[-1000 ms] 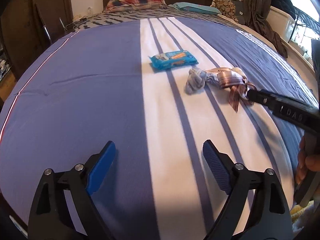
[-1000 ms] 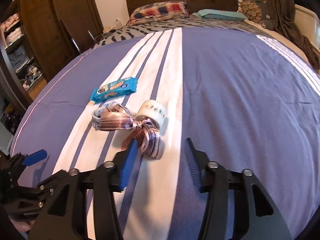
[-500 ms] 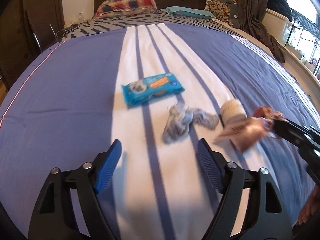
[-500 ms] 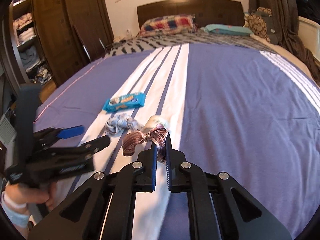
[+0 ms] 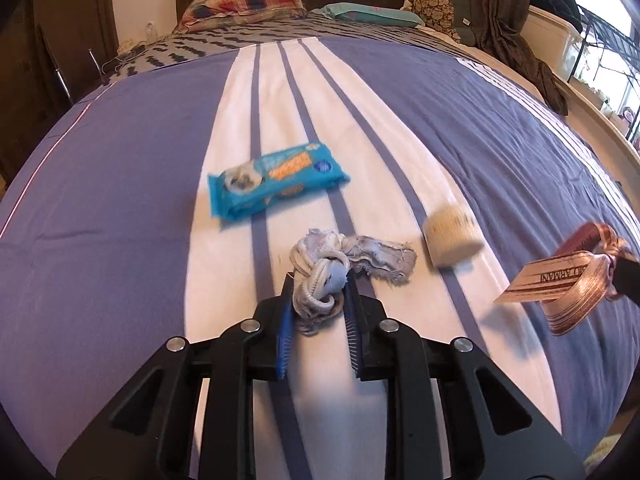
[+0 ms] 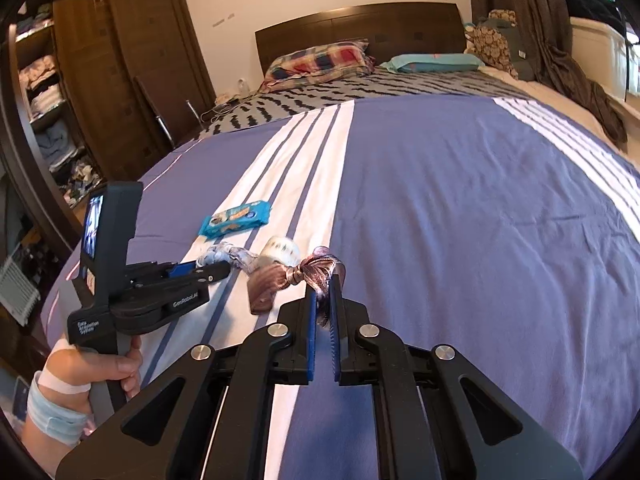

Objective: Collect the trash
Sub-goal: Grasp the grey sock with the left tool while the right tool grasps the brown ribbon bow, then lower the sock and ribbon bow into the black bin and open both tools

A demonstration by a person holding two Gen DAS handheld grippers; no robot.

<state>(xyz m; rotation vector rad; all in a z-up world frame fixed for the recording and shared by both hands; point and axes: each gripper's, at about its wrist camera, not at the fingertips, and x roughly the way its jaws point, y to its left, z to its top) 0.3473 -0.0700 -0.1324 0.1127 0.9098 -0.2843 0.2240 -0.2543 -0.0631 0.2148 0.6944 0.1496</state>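
On the striped bedspread lies a frayed pale-blue fabric scrap (image 5: 344, 258) and my left gripper (image 5: 318, 286) is shut on its knotted near end. My right gripper (image 6: 322, 286) is shut on a brown striped ribbon (image 6: 296, 276), lifted off the bed; the left wrist view shows the ribbon (image 5: 568, 280) hanging at the far right. A blue snack wrapper (image 5: 276, 184) lies further up the white stripe. A small cream tape roll (image 5: 450, 236) rests between scrap and ribbon. In the right wrist view the left gripper (image 6: 212, 272) sits low at left on the scrap (image 6: 228, 256).
The bed (image 6: 460, 208) spreads wide to the right. Pillows (image 6: 320, 60) and a headboard stand at the far end. A dark wardrobe with shelves (image 6: 120, 80) lines the left side. A hand (image 6: 92, 368) holds the left gripper's handle. A window ledge (image 5: 580, 60) runs along the right.
My left gripper moved up to the fabric scrap and shut on it. My right gripper shut on the ribbon and lifted it off the bed, away from the tape roll.
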